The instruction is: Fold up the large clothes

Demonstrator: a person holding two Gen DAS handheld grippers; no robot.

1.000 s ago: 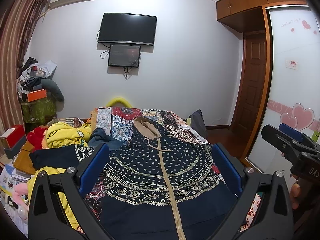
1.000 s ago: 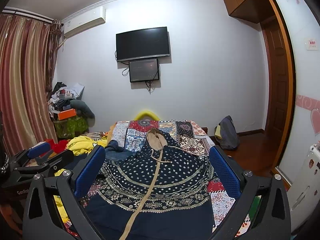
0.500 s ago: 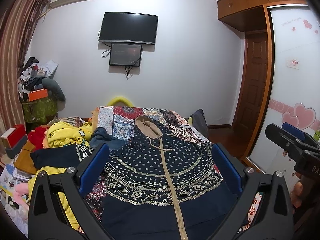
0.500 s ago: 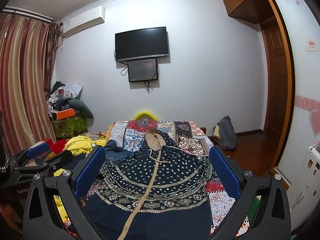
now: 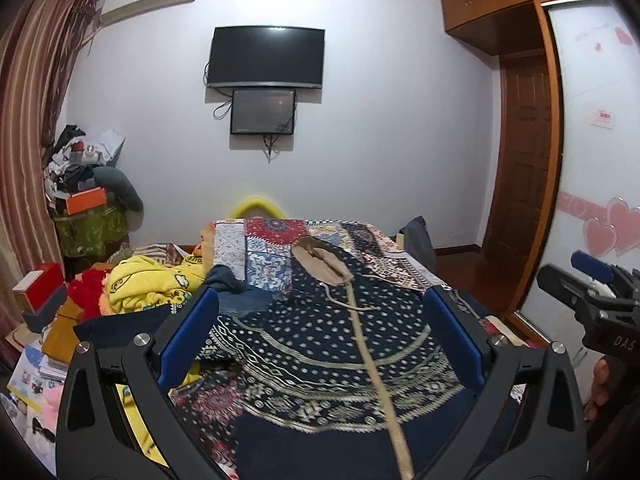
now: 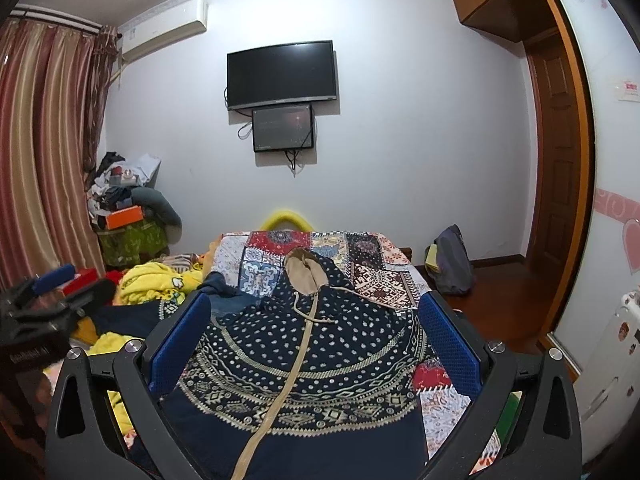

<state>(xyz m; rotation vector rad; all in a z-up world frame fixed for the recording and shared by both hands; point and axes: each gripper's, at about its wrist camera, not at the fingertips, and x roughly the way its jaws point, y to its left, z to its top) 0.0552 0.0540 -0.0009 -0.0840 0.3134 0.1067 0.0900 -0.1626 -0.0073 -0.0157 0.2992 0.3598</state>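
Bedroom clutter is crowding the left side of the bed (image 5: 280, 228), where a yellow garment (image 5: 148, 280) and other clothes are piling up, probably waiting their turn. On the patchwork quilt (image 6: 384, 276) a navy hoodie (image 6: 320, 344) is lying spread front-up, its tan hood (image 6: 302, 272) pointing toward the far wall and its tan zip strip (image 6: 280, 396) running back toward the cameras; laid flat like this, it is giving both sides an even start for folding. One sleeve seems to be trailing off to the left, though its end is hidden. Both tools are hovering above the near hem, apart from the cloth. Left gripper (image 5: 320, 332) is gaping wide with nothing between its blue pads (image 5: 188, 340), and right gripper (image 6: 312, 340) is likewise spread and empty, apparently being readied to take the hoodie's edges.
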